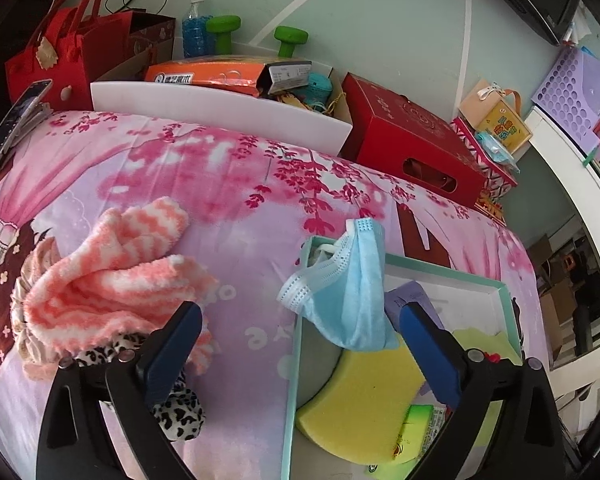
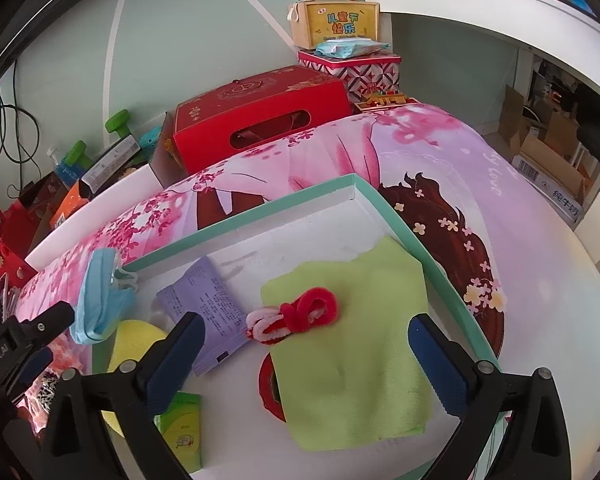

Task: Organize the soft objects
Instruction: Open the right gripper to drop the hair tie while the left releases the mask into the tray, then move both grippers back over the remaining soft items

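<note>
My left gripper (image 1: 300, 344) is open on the pink bedspread side of a teal-rimmed tray (image 1: 296, 360). A blue face mask (image 1: 348, 292) hangs over that rim between the fingers, and neither pad touches it. A pink-and-white fluffy sock (image 1: 112, 276) and a leopard-print piece (image 1: 176, 412) lie to the left. My right gripper (image 2: 308, 356) stands open over the tray (image 2: 260, 208), above a green cloth (image 2: 352, 344) with a red-and-white fuzzy loop (image 2: 296, 316) on it. The tray also holds a yellow sponge (image 2: 132, 344), a purple packet (image 2: 208, 312) and a green packet (image 2: 180, 428).
A red tape roll (image 2: 268, 388) peeks from under the cloth. Behind the bed are a red box (image 1: 412, 144), a white bin (image 1: 220, 108) with an orange box, and red bags (image 1: 60, 52). A phone (image 1: 16, 120) lies at the left edge.
</note>
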Demonstrator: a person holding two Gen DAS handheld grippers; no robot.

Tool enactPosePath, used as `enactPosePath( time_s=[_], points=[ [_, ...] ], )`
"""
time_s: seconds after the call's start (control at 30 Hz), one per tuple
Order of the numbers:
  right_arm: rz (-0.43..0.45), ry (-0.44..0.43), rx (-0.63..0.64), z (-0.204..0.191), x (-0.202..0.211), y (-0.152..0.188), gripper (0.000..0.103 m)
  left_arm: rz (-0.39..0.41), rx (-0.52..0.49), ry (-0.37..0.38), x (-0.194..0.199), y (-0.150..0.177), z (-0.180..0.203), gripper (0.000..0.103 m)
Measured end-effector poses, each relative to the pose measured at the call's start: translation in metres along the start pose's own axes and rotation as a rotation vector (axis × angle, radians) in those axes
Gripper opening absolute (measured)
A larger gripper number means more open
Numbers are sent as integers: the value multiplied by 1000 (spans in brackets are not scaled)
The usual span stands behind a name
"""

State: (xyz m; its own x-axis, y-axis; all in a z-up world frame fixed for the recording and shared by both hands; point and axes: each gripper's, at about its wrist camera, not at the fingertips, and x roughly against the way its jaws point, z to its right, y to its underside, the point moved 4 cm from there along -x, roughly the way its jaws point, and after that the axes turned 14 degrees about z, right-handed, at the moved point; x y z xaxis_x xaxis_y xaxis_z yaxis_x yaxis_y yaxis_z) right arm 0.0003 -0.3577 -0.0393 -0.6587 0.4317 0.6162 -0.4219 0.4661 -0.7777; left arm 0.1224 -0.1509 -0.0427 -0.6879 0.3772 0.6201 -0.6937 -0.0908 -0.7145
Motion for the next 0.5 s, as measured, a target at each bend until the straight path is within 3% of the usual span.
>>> enactPosePath(
  time_s=[0.27,0.5],
  points=[
    [21,-6,29,-15,20,-8,103,2,-24,-28,23,-10,-8,99],
    [56,-71,51,-41,41,-15,103,45,-30,-155,56,-30,-52,99]
  ],
)
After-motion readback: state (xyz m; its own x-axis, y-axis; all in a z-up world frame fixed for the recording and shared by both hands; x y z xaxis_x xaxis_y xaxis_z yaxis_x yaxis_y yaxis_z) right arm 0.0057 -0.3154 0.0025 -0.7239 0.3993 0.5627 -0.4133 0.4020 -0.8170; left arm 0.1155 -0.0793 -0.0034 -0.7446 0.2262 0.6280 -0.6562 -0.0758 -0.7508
